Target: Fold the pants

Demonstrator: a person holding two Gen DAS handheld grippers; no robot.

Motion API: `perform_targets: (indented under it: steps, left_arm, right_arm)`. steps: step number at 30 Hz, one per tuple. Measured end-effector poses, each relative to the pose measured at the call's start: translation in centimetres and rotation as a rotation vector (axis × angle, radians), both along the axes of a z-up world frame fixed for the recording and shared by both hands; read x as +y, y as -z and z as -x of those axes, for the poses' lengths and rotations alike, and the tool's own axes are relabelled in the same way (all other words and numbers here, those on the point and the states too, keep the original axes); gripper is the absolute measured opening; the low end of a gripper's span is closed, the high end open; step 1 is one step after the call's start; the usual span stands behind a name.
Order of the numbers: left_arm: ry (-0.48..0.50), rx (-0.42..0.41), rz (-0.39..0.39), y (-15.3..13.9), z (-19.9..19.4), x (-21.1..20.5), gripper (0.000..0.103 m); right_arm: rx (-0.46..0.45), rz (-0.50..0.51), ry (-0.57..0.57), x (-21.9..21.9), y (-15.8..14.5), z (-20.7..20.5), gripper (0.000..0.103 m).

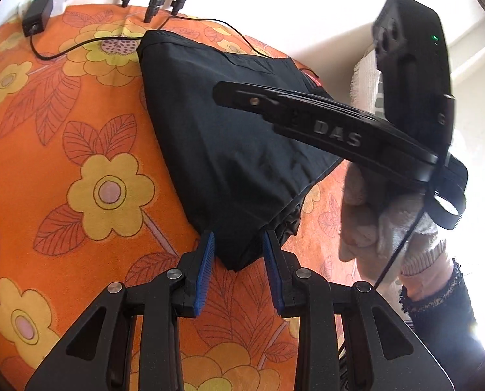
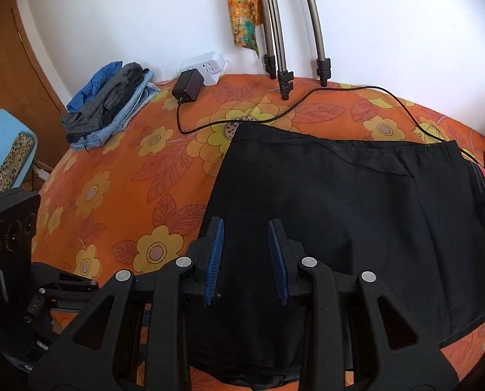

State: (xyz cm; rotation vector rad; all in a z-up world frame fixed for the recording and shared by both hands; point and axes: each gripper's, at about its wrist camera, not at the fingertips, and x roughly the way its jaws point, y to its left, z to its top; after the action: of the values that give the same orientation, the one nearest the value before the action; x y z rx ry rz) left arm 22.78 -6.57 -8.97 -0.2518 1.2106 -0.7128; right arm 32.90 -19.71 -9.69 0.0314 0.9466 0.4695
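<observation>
Black pants [image 1: 229,150] lie folded into a compact shape on the orange flowered cloth [image 1: 79,130]. My left gripper [image 1: 238,251] hangs over their near corner, which sits between the blue pads; the jaws stand apart and do not pinch the fabric. In the right wrist view my right gripper [image 2: 246,247] hovers over the near part of the pants [image 2: 356,228], open, with nothing clamped. In the left wrist view the right gripper [image 1: 223,93] is blurred and reaches across the pants from the right, held by a gloved hand [image 1: 373,221].
A black cable [image 2: 307,101] runs from a power adapter [image 2: 188,84] and white power strip [image 2: 206,66] along the pants' far edge. Tripod legs [image 2: 285,78] stand at the back. A stack of folded clothes [image 2: 109,104] lies far left, a blue chair [image 2: 7,137] beyond.
</observation>
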Motion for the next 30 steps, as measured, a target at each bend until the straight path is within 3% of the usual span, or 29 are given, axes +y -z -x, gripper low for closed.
perform_targets:
  steps: [9,17,23,30]
  left_arm:
    - [-0.070,0.005,0.014,-0.5,-0.6,3.8,0.029]
    - [-0.095,0.005,0.008,-0.8,-0.8,5.1,0.029]
    - [-0.094,-0.017,-0.020,-1.1,-1.0,4.8,0.029]
    - [-0.102,-0.065,-0.068,-1.9,-1.0,4.4,0.029]
  right_arm:
    - [0.019,0.183,-0.016,4.9,3.4,-5.6,0.030]
    - [-0.029,0.122,0.029,5.5,1.2,-8.7,0.030]
    - [0.017,0.104,0.049,6.1,3.1,-10.5,0.030]
    - [0.007,0.075,0.064,5.4,2.5,-10.3,0.030]
